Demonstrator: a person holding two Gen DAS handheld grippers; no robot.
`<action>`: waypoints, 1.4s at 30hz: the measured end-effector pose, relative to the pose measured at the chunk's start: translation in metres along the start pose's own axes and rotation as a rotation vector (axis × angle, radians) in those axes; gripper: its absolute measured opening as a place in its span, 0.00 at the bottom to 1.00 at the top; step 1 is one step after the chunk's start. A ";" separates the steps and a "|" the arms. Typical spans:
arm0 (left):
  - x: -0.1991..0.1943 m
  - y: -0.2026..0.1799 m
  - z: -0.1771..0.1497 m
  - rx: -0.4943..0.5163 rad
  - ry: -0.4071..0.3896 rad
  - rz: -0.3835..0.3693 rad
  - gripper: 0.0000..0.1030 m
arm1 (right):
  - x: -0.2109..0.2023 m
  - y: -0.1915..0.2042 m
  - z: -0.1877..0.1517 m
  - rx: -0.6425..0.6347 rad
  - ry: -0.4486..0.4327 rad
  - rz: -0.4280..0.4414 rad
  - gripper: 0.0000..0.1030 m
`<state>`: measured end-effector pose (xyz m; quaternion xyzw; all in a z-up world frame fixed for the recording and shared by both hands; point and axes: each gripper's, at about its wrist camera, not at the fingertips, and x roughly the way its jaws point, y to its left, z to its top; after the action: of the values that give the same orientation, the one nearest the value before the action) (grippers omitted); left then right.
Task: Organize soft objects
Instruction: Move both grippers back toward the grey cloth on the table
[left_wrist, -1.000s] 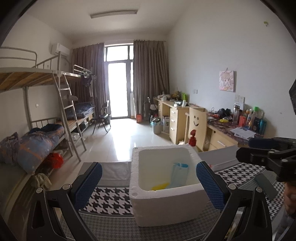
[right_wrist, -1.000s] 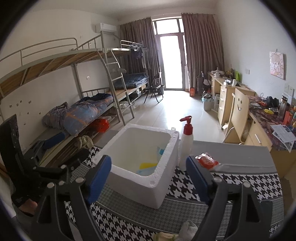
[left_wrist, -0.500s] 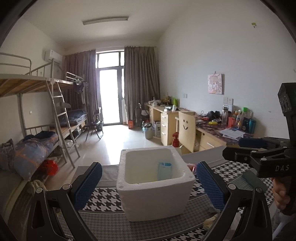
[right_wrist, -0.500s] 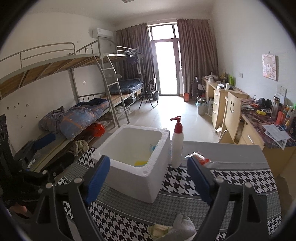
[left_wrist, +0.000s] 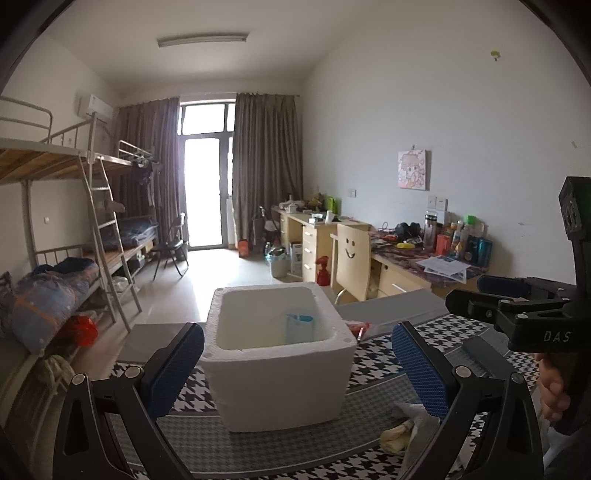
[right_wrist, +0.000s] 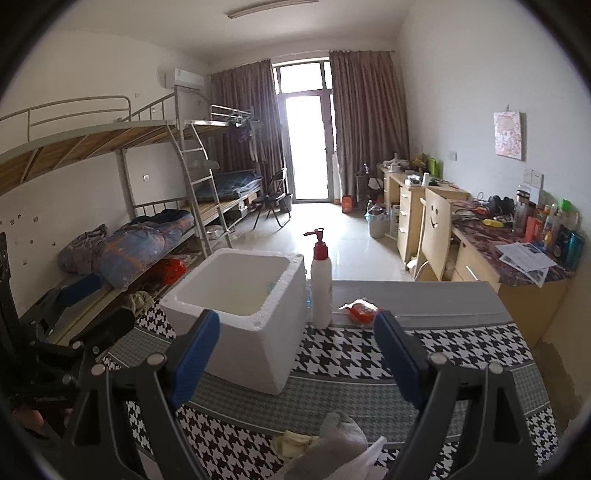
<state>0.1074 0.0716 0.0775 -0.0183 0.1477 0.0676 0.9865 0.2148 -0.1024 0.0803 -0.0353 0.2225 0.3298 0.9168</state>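
Observation:
A white foam box (left_wrist: 280, 362) (right_wrist: 240, 317) stands on the houndstooth tablecloth; a light blue item (left_wrist: 299, 326) leans inside it. A grey-white sock with a yellowish cloth (right_wrist: 332, 439) (left_wrist: 400, 432) lies at the table's near edge, below and between my right gripper's fingers. A small red packet (right_wrist: 362, 312) (left_wrist: 360, 328) lies right of the box. My left gripper (left_wrist: 295, 373) is open and empty, just in front of the box. My right gripper (right_wrist: 295, 354) is open and empty, above the sock; it also shows in the left wrist view (left_wrist: 517, 310).
A white pump bottle with a red top (right_wrist: 320, 284) stands right beside the box. The table (right_wrist: 443, 354) ends in a grey band at the far side. Beyond are bunk beds on the left and desks with a chair on the right.
Both grippers have drawn back from the box and tilted up; the box looks smaller and farther. The sock and cloth have come into view at the near edge.

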 end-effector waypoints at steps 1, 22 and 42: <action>0.000 -0.001 -0.001 0.000 0.000 -0.005 0.99 | 0.000 -0.002 -0.001 0.002 -0.001 -0.004 0.86; 0.000 -0.025 -0.025 0.016 0.013 -0.120 0.99 | -0.023 -0.025 -0.041 0.032 -0.011 -0.106 0.86; 0.008 -0.045 -0.054 0.037 0.062 -0.201 0.99 | -0.023 -0.046 -0.083 0.086 0.040 -0.173 0.86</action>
<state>0.1050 0.0254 0.0240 -0.0168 0.1766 -0.0350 0.9835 0.1960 -0.1692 0.0120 -0.0215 0.2507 0.2386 0.9380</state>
